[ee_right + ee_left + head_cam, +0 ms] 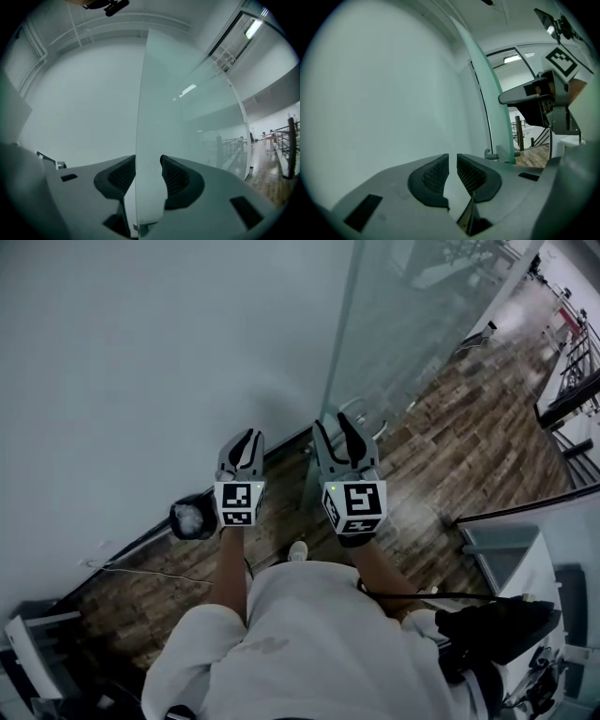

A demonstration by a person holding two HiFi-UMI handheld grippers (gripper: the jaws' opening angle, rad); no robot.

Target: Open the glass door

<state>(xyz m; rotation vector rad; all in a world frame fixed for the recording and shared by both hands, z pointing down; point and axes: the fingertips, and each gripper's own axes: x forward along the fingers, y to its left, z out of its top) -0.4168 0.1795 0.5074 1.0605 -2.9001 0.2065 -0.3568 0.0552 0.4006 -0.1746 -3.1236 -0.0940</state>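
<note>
White wall (141, 362) blocks left. Glass door (412, 324) edge-on ahead, clamped between jaws of right gripper (332, 424). Wooden floor (469, 456) beyond glass open. Dark round object (192, 518), perhaps doorstop, at wall base.

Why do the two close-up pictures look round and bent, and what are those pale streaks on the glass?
Left gripper view, right gripper view: wide-angle lenses bow straight lines, so the edge of the frosted greenish glass door curves, and black corners ring them. Right gripper view: the streaks look like reflected ceiling lights. Head view: dim light, no hard shadows on the white wall.
</note>
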